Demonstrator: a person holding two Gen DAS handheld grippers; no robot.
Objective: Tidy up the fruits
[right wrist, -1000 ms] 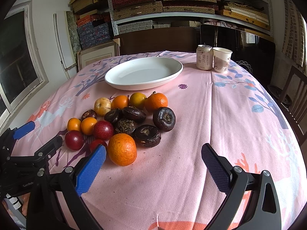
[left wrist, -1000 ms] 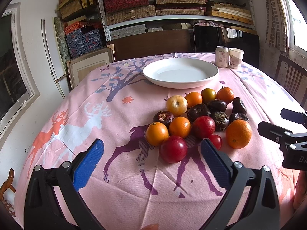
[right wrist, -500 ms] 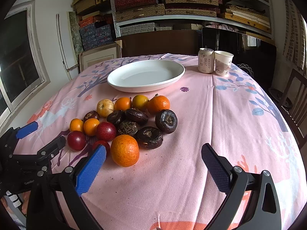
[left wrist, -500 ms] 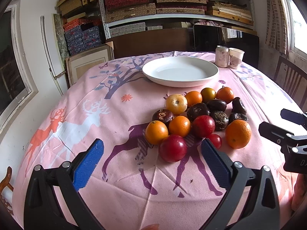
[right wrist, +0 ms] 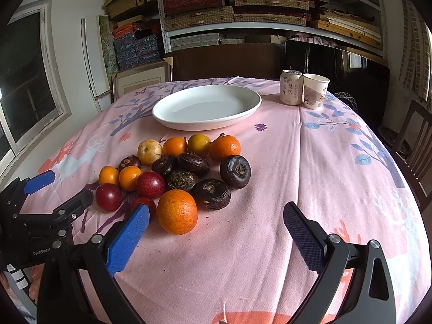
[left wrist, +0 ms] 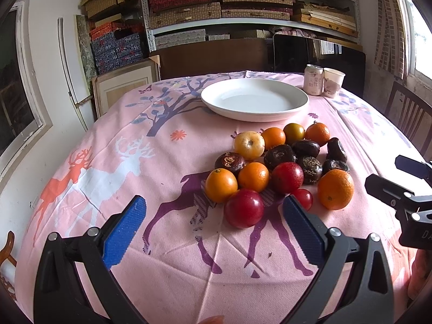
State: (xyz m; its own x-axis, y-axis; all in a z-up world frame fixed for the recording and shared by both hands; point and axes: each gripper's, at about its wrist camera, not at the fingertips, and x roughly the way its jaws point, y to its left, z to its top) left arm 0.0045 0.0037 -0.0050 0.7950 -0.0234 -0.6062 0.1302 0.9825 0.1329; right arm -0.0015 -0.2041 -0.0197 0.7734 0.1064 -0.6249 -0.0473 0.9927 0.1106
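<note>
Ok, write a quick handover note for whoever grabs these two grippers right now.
Left gripper: open, empty, low over the tablecloth in front of the near red plum.
Right gripper: open, empty, just right of the big orange.
All fruit sits in one pile between the grippers and the white plate: oranges, plums, a yellow apple, dark water chestnuts.
Done: nothing; the plate holds no fruit.
Left: every piece.
</note>
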